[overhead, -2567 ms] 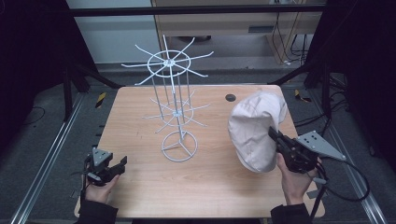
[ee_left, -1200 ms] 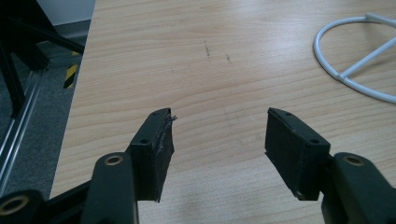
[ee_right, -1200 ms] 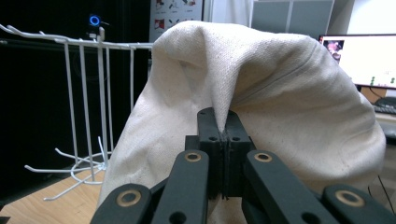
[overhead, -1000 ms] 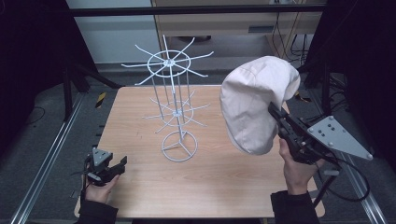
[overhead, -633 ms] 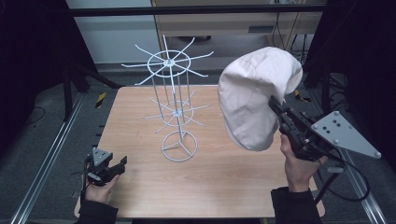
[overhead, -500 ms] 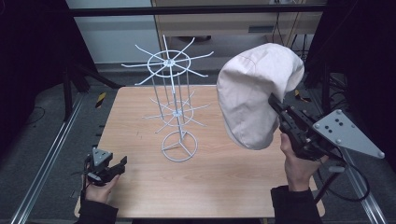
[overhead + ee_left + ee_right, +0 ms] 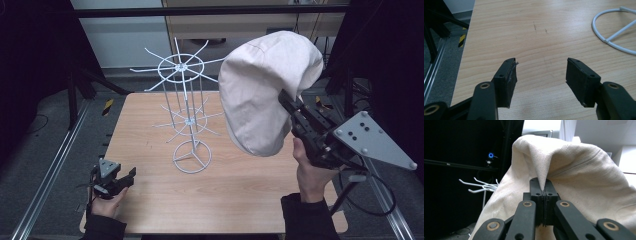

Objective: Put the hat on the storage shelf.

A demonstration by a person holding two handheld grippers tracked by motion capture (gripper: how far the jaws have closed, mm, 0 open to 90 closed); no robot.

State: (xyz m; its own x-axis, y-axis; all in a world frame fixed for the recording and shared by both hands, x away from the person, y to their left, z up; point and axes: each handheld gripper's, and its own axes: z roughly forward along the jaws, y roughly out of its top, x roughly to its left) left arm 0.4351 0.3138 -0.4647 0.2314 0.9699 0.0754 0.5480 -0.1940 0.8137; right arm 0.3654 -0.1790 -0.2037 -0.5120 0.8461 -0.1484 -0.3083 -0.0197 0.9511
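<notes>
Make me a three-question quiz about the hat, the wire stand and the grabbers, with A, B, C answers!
1. Where is the cream hat?
A. lying on the table
B. held up in the air
C. on the floor

2. What colour is the wire stand?
A. white
B. red
C. black

3. How are the left gripper jaws?
A. pinching cloth
B. shut on nothing
C. open, holding nothing

Answers: 1 B, the right gripper pinches it, lifted above the table. 2 A, its wires are white. 3 C, bare wood shows between them.
</notes>
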